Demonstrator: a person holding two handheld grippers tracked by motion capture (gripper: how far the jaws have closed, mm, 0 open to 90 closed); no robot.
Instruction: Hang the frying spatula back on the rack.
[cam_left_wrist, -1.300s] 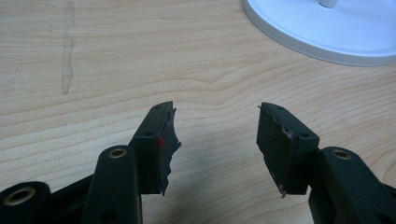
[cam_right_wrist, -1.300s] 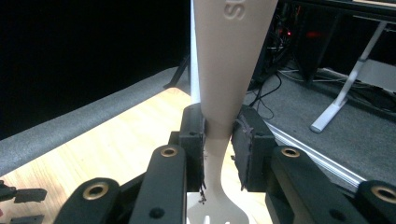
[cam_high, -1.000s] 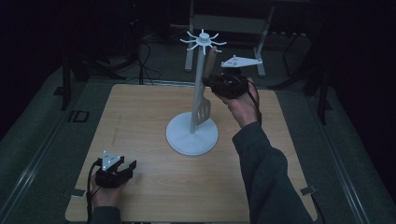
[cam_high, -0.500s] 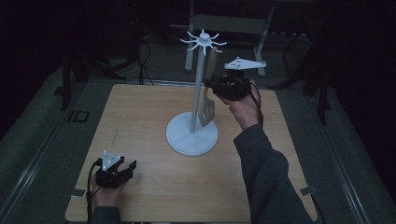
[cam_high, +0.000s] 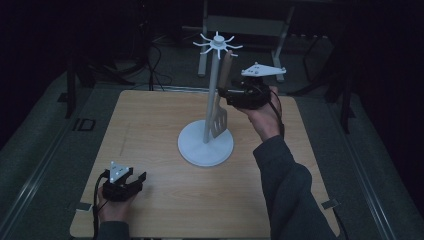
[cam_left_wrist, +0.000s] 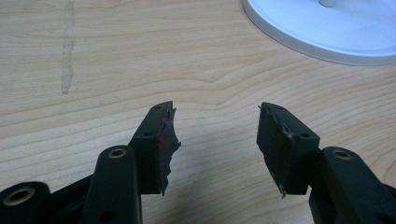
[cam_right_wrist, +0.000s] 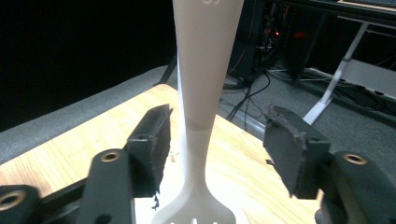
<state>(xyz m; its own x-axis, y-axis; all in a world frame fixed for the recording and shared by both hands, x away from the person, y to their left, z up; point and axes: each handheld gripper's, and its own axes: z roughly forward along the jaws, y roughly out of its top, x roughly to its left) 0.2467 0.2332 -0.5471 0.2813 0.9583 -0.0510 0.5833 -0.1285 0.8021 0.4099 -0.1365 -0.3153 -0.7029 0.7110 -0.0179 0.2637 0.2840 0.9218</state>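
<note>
So we've got the wooden counter (cam_high: 165, 200) with the white utensil stand (cam_high: 206, 145) sitting about in the middle, a round base, a thin pole and a spoked hook crown on top. Hanging from that crown is the slotted spatula (cam_high: 220, 117), brown handle up, white slotted blade down just beside the pole and above the base. Our right claw (cam_high: 231, 95) is up at the spatula's handle, and its jaws have just been opening: in the right gripper view the spatula (cam_right_wrist: 201, 107) stands between the two pads with a gap on both sides, so nothing's gripped. Our left claw (cam_high: 131, 184) rests low at the near left part of the counter, well apart from the stand, jaws spread wide over bare wood.
</note>
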